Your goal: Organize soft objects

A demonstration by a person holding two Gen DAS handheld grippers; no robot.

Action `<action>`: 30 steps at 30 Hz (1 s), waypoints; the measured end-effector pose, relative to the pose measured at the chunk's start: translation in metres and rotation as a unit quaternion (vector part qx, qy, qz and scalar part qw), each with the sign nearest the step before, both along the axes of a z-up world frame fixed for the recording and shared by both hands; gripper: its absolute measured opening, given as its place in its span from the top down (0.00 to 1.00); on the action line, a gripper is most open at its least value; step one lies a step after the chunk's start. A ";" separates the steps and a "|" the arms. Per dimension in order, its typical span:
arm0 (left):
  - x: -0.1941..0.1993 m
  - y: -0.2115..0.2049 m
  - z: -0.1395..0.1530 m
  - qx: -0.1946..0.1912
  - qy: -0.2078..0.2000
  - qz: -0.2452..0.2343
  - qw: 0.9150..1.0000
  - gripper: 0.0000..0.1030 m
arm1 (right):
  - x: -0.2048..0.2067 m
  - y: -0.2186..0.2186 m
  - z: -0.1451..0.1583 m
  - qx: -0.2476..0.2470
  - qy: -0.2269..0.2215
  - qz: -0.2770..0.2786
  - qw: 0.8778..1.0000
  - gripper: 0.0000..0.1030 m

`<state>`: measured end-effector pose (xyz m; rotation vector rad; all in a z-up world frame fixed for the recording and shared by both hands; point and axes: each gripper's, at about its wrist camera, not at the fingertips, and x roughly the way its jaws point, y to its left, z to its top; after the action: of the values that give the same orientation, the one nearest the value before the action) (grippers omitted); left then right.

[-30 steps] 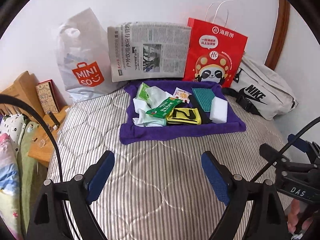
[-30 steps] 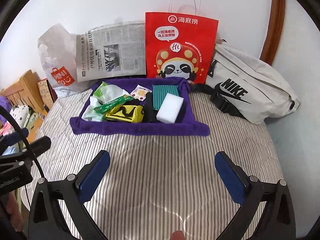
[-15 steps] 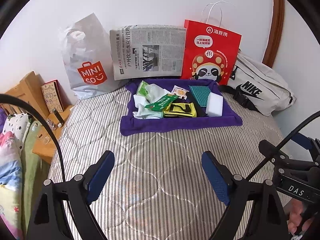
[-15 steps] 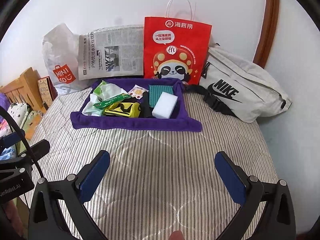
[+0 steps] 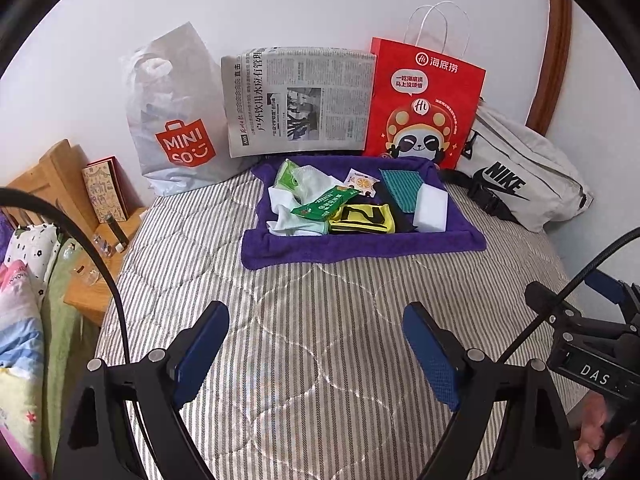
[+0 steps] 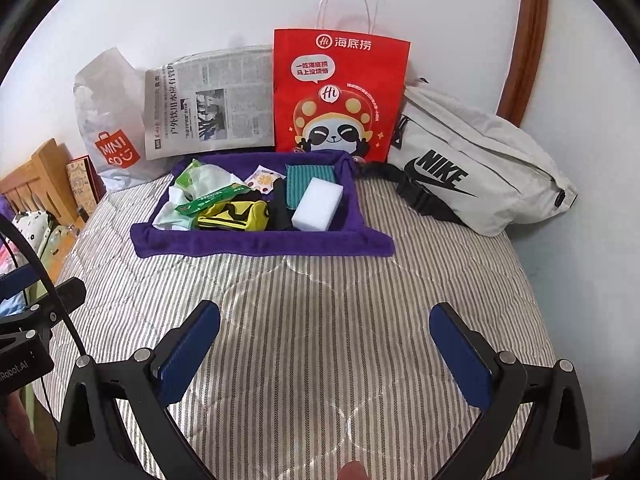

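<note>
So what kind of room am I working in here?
Most likely a bedroom: the work surface is a striped quilted mattress, with a wooden headboard and folded bedding to the left.

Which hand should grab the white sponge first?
Probably right. The white sponge lies at the purple towel's right end, nearer the right gripper. Its fingers stand open and empty.

sponge (image 5: 430, 208) on towel (image 5: 360, 246) | towel on bed (image 5: 320, 340) | bags behind
</note>
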<state>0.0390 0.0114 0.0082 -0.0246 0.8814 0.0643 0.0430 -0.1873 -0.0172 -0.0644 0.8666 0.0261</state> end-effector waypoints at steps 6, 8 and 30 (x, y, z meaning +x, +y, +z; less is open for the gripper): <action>0.000 0.001 0.000 0.001 0.001 0.001 1.000 0.14 | 0.001 0.000 0.000 -0.004 0.001 -0.001 1.000 0.00; 0.000 0.001 0.000 -0.001 0.000 0.001 1.000 0.14 | 0.000 0.000 0.000 -0.003 0.002 0.001 1.000 0.00; 0.000 0.000 0.000 0.001 0.002 -0.001 1.000 0.14 | 0.000 -0.001 0.003 -0.003 -0.002 0.000 1.000 0.00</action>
<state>0.0394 0.0115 0.0083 -0.0220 0.8848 0.0627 0.0434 -0.1883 -0.0139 -0.0697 0.8635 0.0235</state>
